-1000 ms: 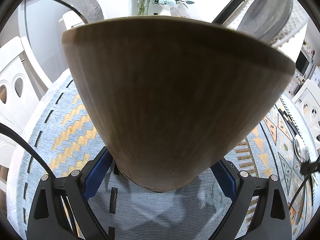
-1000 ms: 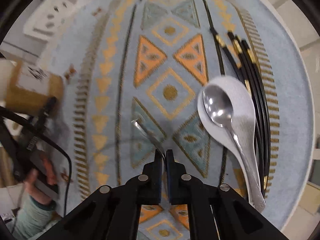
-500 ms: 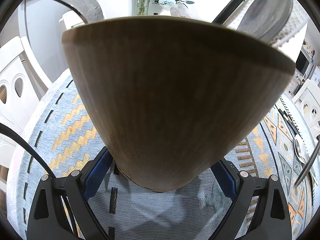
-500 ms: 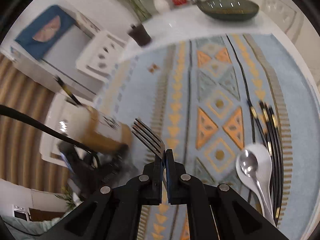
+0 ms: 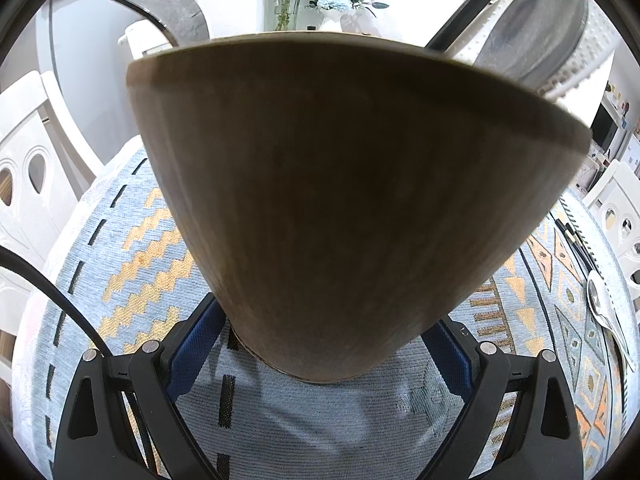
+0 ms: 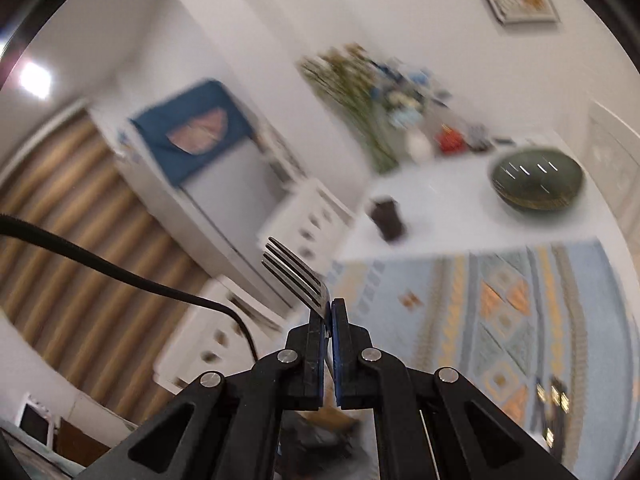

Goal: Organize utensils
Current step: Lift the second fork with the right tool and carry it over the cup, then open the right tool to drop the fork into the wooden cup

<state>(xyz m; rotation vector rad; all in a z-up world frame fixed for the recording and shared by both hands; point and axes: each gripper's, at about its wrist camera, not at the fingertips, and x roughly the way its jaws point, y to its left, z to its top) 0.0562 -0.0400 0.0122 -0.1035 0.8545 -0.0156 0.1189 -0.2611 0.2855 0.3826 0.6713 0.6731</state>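
No legible writing. Right gripper (image 6: 330, 312) clamps silver metal fork (image 6: 298, 276), tines pointing up-left; left gripper (image 5: 320, 332) grips brown wooden utensil holder (image 5: 340, 200), upright.

Utensil holder (image 5: 344, 208) stands on tablecloth (image 5: 132, 248); spoon (image 5: 600, 304) lies right.

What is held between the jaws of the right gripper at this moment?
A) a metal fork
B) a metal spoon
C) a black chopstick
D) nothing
A: in the right wrist view the right gripper is shut on a metal fork, whose tines stick out up and to the left beyond the jaws.
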